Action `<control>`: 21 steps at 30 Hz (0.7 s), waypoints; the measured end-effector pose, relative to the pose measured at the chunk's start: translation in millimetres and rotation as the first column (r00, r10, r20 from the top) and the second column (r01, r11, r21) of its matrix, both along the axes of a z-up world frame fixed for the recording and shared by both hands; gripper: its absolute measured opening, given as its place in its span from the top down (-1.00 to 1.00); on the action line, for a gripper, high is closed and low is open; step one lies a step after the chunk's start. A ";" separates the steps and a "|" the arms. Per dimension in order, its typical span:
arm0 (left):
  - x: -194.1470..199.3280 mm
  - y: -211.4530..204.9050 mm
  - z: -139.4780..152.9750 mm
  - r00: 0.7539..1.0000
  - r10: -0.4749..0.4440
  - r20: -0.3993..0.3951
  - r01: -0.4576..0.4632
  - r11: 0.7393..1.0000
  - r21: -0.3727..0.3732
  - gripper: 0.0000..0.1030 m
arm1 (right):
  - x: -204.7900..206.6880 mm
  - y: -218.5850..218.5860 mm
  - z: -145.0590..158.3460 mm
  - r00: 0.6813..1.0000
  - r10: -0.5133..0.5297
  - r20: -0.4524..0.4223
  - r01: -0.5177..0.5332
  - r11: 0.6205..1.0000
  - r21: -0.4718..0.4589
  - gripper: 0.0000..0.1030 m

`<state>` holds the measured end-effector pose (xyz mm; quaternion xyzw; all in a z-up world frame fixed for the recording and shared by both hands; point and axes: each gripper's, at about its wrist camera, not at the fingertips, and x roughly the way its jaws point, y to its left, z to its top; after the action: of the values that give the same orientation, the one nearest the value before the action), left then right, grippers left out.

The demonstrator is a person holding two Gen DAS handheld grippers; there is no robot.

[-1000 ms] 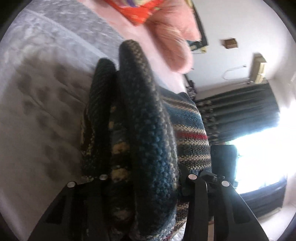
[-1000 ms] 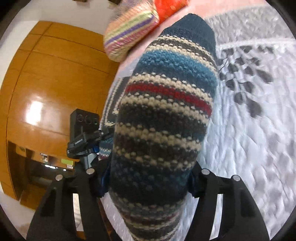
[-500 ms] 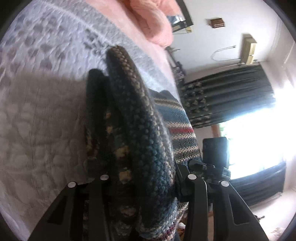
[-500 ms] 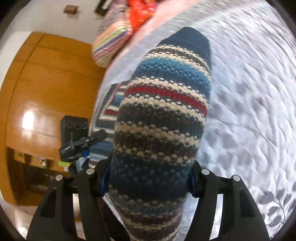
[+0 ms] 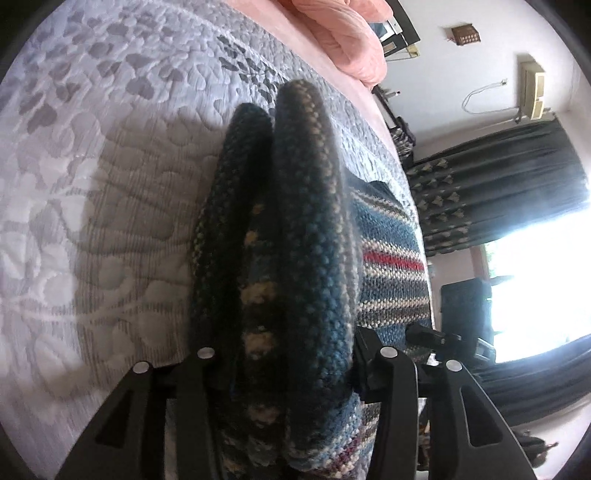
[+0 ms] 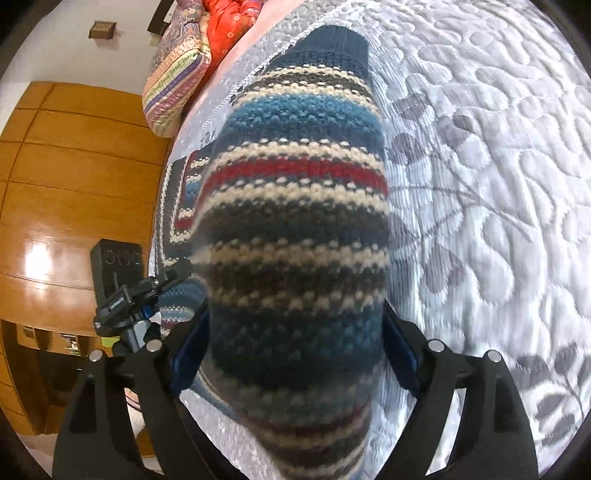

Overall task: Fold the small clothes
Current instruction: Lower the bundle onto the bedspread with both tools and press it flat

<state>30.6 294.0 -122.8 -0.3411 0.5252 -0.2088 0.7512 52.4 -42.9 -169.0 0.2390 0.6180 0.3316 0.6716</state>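
Observation:
A striped knitted sweater (image 5: 310, 258) in dark blue, cream, grey and red fills both views. In the left wrist view my left gripper (image 5: 291, 365) is shut on a bunched double fold of it, which stands up between the black fingers, while the rest lies flat on the quilt to the right. In the right wrist view my right gripper (image 6: 295, 332) is shut on another thick part of the striped knitted sweater (image 6: 295, 221), which bulges forward over the bed and hides the fingertips. More of the garment lies flat behind it at the left.
A white and grey quilted bedspread (image 5: 92, 203) with leaf patterns (image 6: 480, 184) lies under everything. Pink bedding (image 5: 340, 33) and striped and red pillows (image 6: 177, 74) sit at the far end. A camera on a tripod (image 6: 118, 280) stands by the bed edge, before wooden wardrobe doors (image 6: 74, 166). Dark curtains (image 5: 498, 184) hang by a bright window.
Both grippers have carried the held sweater down toward the quilt, and the views have swung so more bedspread shows. Each grip on the knit is unchanged.

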 end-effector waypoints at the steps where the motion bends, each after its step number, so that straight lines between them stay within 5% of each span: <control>1: -5.4 -1.3 5.6 1.000 0.001 0.004 -0.001 1.000 0.026 0.04 | -2.3 -3.9 2.8 1.000 -0.001 0.002 0.001 1.000 -0.007 -0.63; 11: -61.2 -17.3 52.8 0.997 -0.020 0.076 -0.001 0.963 0.271 -0.13 | -57.9 -30.8 15.5 0.997 0.081 0.018 -0.079 0.993 -0.089 -0.54; 17: -104.1 -41.5 58.3 0.999 -0.038 0.019 0.028 0.922 0.385 -0.13 | -77.8 -40.4 -4.9 0.996 0.059 -0.059 -0.063 0.995 -0.073 0.12; 21: -114.7 -47.1 51.3 1.000 -0.022 -0.006 0.023 0.912 0.411 -0.12 | -85.2 -39.5 7.6 0.998 0.060 -0.025 -0.063 0.993 -0.103 0.36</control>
<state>-84.2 246.9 -71.5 -0.1699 0.5618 -0.1020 0.8032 -32.8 -82.3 -161.4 0.1884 0.6488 0.3170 0.6656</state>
